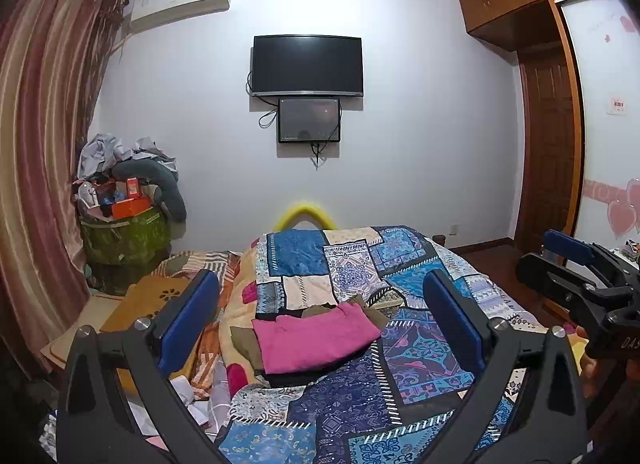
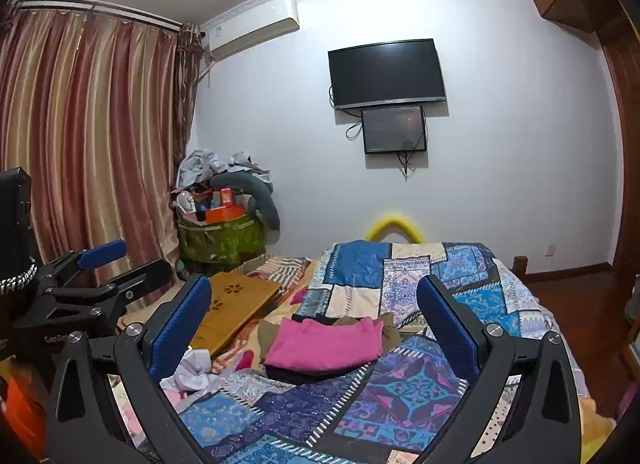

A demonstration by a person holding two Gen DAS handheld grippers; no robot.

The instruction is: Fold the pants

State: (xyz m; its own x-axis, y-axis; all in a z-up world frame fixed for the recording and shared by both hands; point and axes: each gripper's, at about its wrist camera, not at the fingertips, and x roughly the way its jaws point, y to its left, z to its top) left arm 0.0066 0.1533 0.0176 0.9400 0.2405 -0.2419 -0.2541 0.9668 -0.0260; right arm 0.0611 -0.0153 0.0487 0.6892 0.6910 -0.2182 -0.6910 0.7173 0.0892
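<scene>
Folded pink pants [image 1: 316,338] lie on top of a small stack of dark and olive clothes on the patchwork quilt [image 1: 360,404] of the bed. They also show in the right wrist view [image 2: 326,342]. My left gripper [image 1: 320,328] is open and empty, held above the bed short of the stack. My right gripper [image 2: 316,328] is open and empty too, at about the same height. The right gripper shows at the right edge of the left wrist view [image 1: 576,264]. The left gripper shows at the left edge of the right wrist view [image 2: 116,264].
A wooden lap table [image 2: 232,308] lies on the bed's left side beside crumpled white cloth [image 2: 192,372]. A green bin piled with clutter [image 2: 220,232] stands in the corner by the curtains [image 2: 88,152]. A TV [image 2: 386,74] hangs on the far wall. A wardrobe [image 1: 548,136] stands right.
</scene>
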